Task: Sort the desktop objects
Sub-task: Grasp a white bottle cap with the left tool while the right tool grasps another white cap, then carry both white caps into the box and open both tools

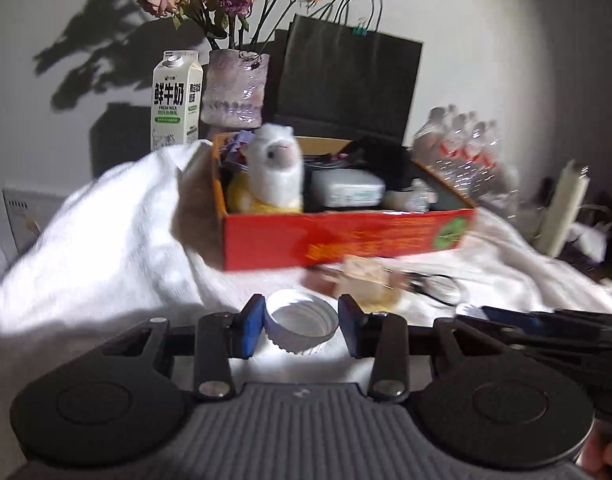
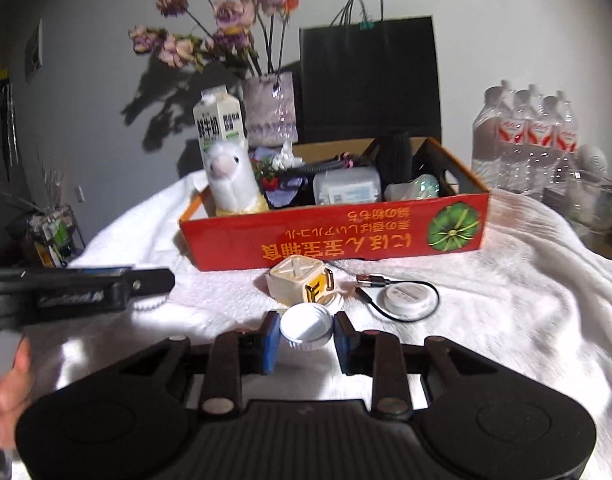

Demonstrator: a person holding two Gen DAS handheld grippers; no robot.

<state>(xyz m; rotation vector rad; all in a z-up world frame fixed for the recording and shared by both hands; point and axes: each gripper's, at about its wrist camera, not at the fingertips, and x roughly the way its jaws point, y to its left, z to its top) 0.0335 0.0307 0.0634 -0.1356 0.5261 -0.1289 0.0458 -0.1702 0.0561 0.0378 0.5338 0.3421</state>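
Left wrist view: a white cap (image 1: 302,330) is clamped between the blue pads of the left hand-held gripper (image 1: 302,326), above the white cloth (image 1: 106,240) on the desk. Right wrist view: a second white cap (image 2: 307,326) sits in the right hand-held gripper (image 2: 306,338), apparently gripped. The red cardboard box (image 2: 333,236) with the plush alpaca (image 2: 230,176) is seen behind.
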